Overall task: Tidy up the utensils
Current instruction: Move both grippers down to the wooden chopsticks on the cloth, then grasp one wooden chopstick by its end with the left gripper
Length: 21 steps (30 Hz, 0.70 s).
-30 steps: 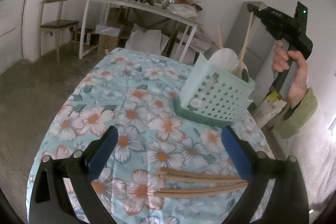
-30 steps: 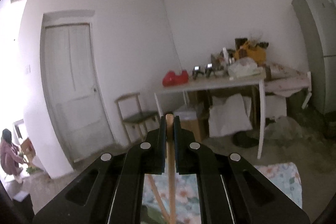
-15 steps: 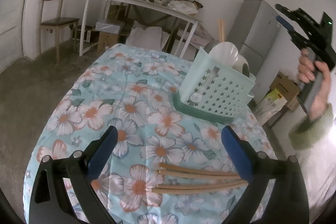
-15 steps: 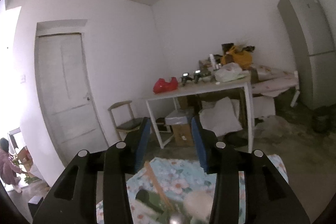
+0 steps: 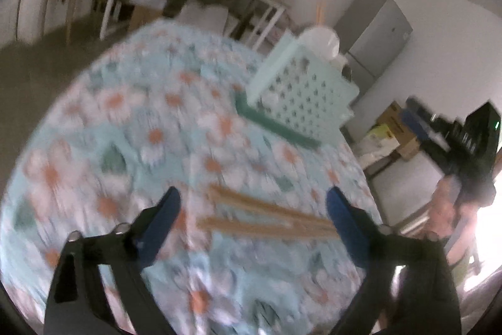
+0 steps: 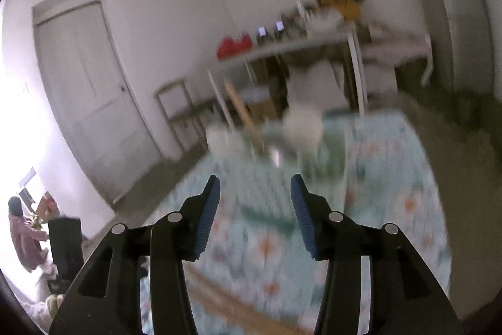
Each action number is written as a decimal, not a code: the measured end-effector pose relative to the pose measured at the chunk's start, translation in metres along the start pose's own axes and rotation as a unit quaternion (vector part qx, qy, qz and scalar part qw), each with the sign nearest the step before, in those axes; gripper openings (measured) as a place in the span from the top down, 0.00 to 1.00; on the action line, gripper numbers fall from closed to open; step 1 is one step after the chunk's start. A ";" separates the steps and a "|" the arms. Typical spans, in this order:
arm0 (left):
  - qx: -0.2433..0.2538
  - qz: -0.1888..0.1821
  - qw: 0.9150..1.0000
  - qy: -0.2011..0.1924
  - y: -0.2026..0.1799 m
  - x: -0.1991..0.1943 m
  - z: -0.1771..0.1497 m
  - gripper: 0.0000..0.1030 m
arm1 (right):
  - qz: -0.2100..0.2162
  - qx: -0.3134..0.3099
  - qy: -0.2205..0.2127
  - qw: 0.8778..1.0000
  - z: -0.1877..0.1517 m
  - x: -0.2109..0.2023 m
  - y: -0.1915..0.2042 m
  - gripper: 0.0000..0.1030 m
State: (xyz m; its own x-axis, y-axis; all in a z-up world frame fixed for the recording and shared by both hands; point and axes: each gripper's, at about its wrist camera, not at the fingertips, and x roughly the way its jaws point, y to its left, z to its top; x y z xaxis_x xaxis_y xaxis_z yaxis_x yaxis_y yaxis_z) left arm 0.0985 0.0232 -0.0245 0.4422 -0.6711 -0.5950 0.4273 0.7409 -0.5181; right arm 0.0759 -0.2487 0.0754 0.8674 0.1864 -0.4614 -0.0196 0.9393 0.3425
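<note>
We lower the left hand-held gripper (image 5: 252,211), jaws closing with nothing pinched yet, over the chopsticks (image 5: 269,217) on the bench (image 5: 131,127), nearer us than the basket (image 5: 301,102); best to square on one stick. The right hand-held gripper (image 6: 254,206), opening and empty, has dropped the stick it clamped a second ago.

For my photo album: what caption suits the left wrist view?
Closing left gripper hovers over wooden chopsticks on a floral tablecloth, mint basket behind.
</note>
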 end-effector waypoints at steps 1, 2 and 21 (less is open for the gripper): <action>-0.013 -0.005 1.000 0.012 0.001 0.003 -0.007 0.23 | 0.001 0.012 0.014 1.000 -0.009 0.002 -0.003 0.56; -0.022 -0.008 1.000 0.020 0.002 0.006 -0.011 0.31 | 0.002 0.021 0.024 0.999 -0.016 0.005 -0.005 0.56; -0.285 -0.082 0.954 0.049 0.067 0.037 -0.037 0.90 | 0.002 0.078 0.063 0.995 -0.053 0.005 -0.021 0.56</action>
State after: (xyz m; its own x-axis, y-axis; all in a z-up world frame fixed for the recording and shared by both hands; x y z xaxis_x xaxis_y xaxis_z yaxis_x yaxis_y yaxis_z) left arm 0.1144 0.0489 -0.1042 0.3188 -0.7942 -0.5172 -0.0264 0.5380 -0.8425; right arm 0.0541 -0.2518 0.0223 0.7982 0.2335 -0.5553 0.0631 0.8843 0.4626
